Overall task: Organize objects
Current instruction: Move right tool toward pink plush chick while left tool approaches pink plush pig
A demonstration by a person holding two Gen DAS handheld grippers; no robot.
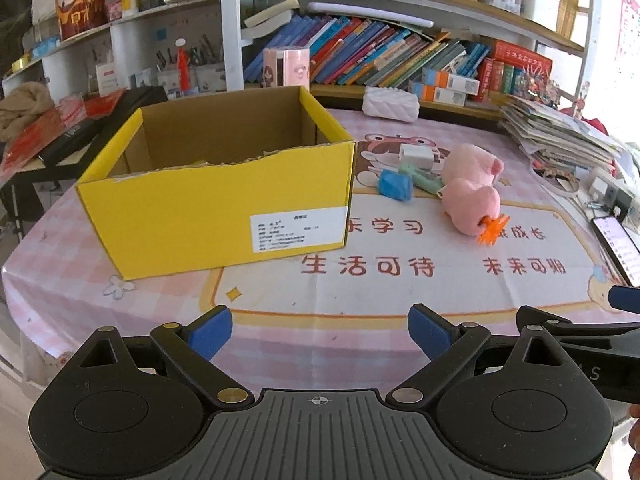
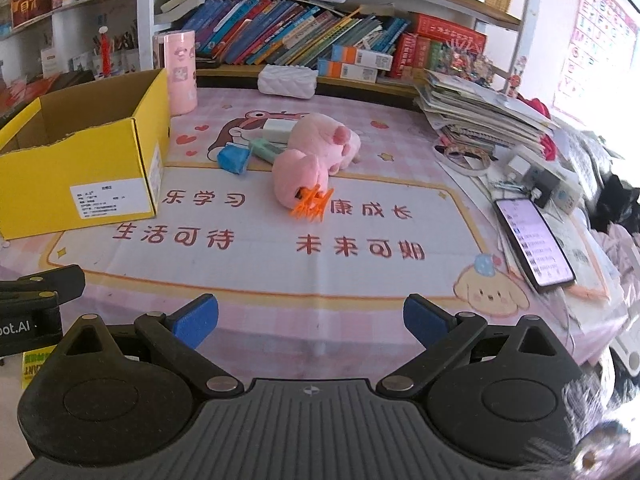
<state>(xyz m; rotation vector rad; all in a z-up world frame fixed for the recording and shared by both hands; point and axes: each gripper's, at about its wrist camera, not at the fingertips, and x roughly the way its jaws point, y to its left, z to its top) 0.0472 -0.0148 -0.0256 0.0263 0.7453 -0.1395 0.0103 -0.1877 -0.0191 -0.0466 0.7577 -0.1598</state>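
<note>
Bookshelves crammed with leaning paperbacks behind, pink cartoon tablecloth [image 2: 256, 300] below, and a small heap of clutter waiting. Both grippers hanging back at the near edge: left gripper [image 1: 320, 330] spread wide and empty, right gripper [image 2: 311, 320] likewise parted, nothing between the blue pads.

Straight ahead of the right gripper, well apart: pink plush toy [image 2: 316, 156], lying on its side, orange spiky piece [image 2: 310, 204] poking out at its near end. Looks soft, light, squashy; probably best pinched across the plump body rather than the limbs, with plenty of squeeze to stop it sagging free. Orange spikes look thin and springy, likely a poor place to grab.

Just left of the plush: blue block [image 2: 233, 159], apparently rigid, small, easy across its flat sides. Behind it a mint-green stick-like item [image 2: 266, 148], slim and maybe slippery, and a white charger-like box [image 2: 277, 130], hard and smooth, touching the plush.

Ahead and left of the left gripper: open yellow cardboard box [image 1: 216, 216], the likely destination; contents cannot be made out.
</note>
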